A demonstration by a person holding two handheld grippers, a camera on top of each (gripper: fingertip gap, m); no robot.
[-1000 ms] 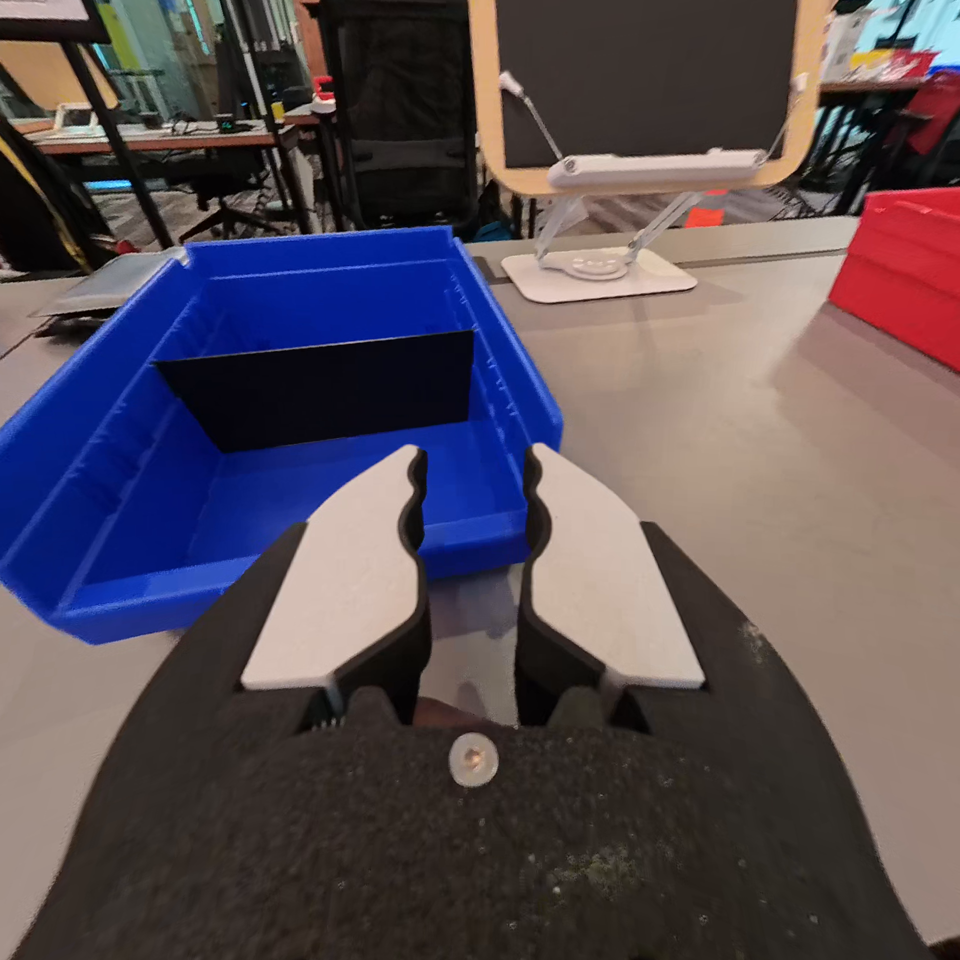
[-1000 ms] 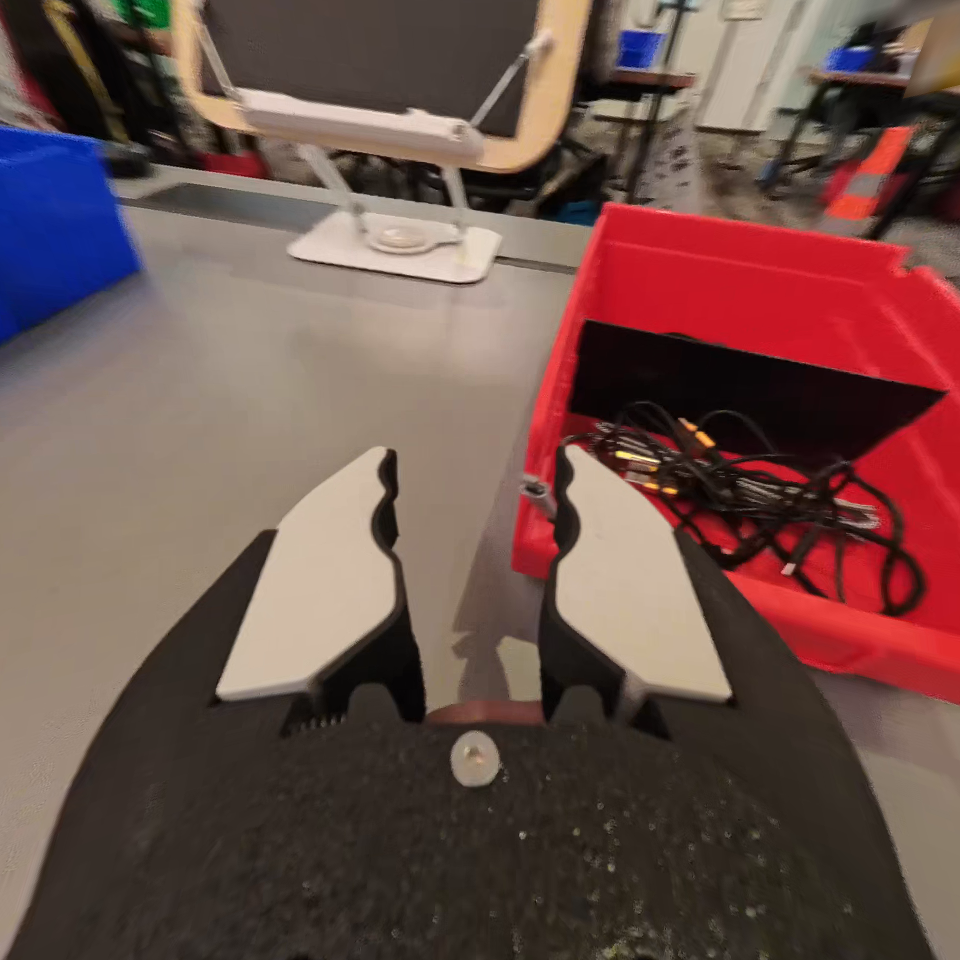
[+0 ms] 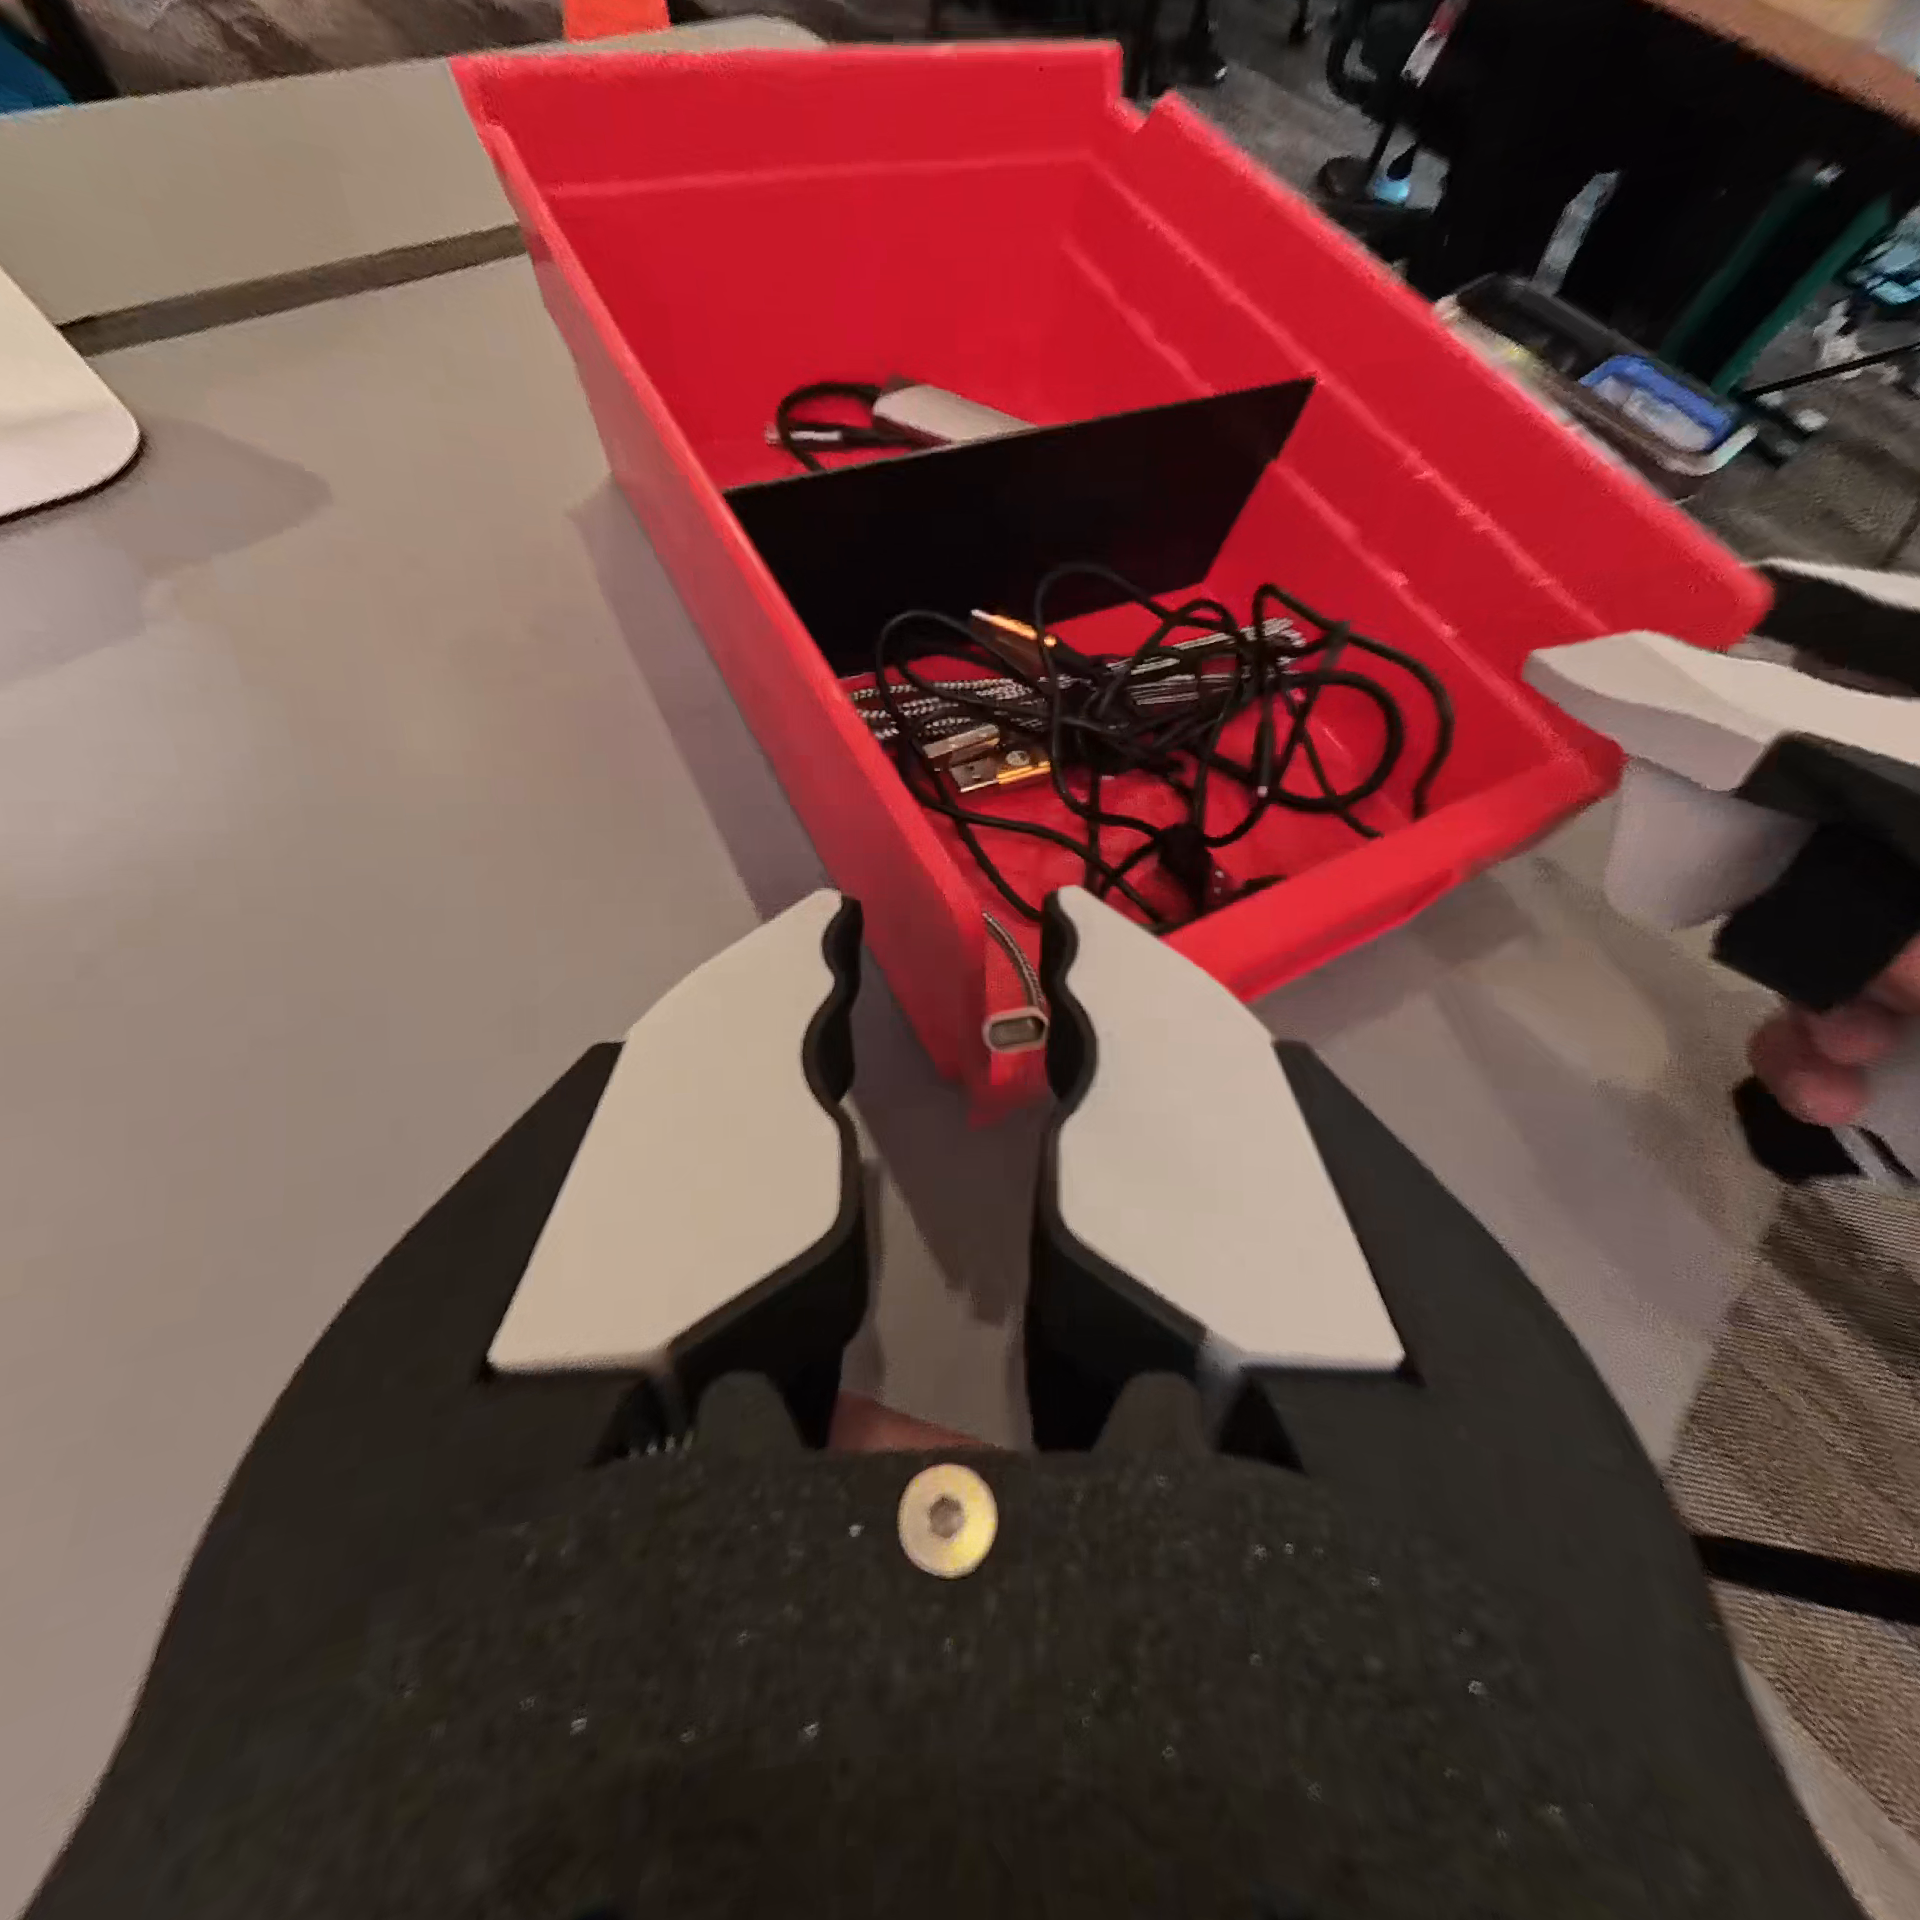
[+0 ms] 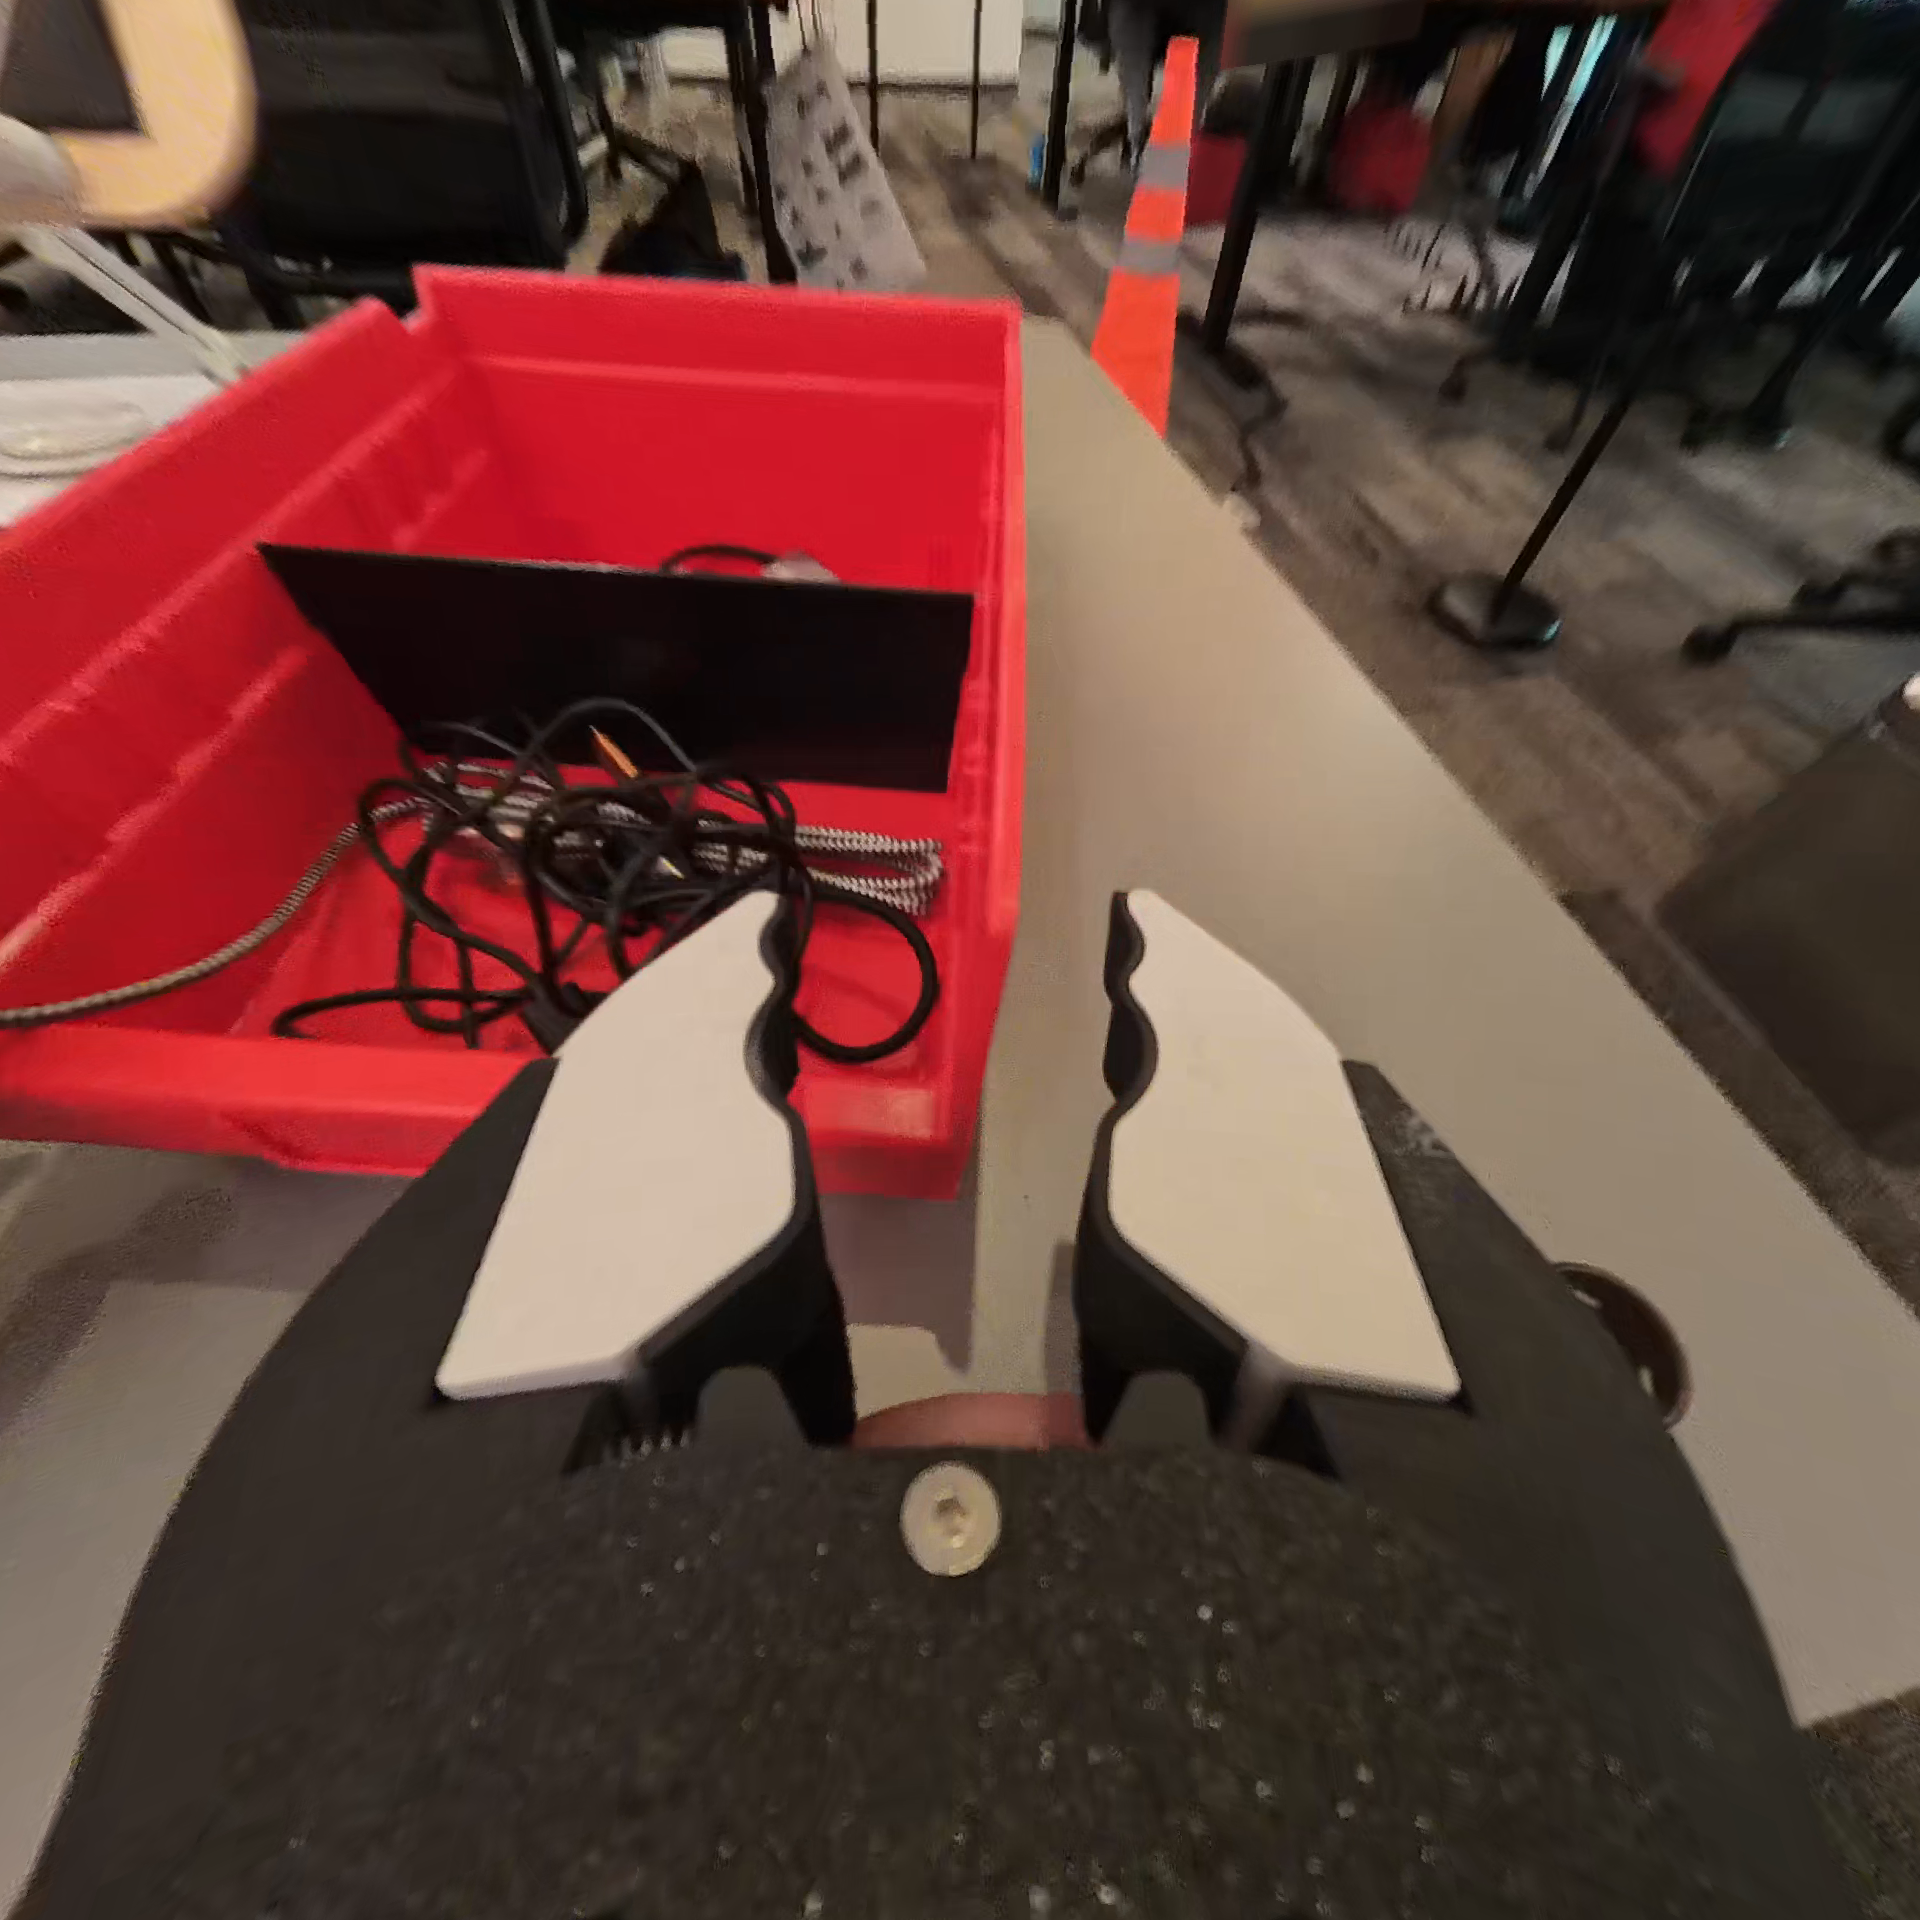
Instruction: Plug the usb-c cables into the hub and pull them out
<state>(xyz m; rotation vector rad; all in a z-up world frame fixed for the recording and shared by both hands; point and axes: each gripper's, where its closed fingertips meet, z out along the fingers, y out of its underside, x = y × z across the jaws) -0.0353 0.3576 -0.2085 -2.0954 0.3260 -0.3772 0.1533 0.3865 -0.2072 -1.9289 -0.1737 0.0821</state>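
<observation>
The left gripper (image 3: 951,935) hangs with its jaws apart and nothing between them, poised just off the near left corner of the red bin (image 3: 1039,114), I judge so that it can reach the braided cable end (image 3: 1016,1013) that droops over the bin's rim there, its silver usb-c plug facing the camera. The right gripper (image 4: 945,914) is likewise spread and empty, held over the bench (image 4: 1195,727) at the bin's near right corner, seemingly ready to go in for a second item. The bin sits toward the bench's right edge, and a black divider (image 3: 997,520) splits it in two. The usb-c cables (image 3: 1143,717) lie in the near compartment as a loose tangle: thin black leads looped over a black-and-white braided one, several with gold-coloured plugs. The hub (image 3: 945,410), a flat grey slab with its own short black lead, rests in the far compartment behind the divider; in the right wrist view it is barely visible, perhaps just a corner.
</observation>
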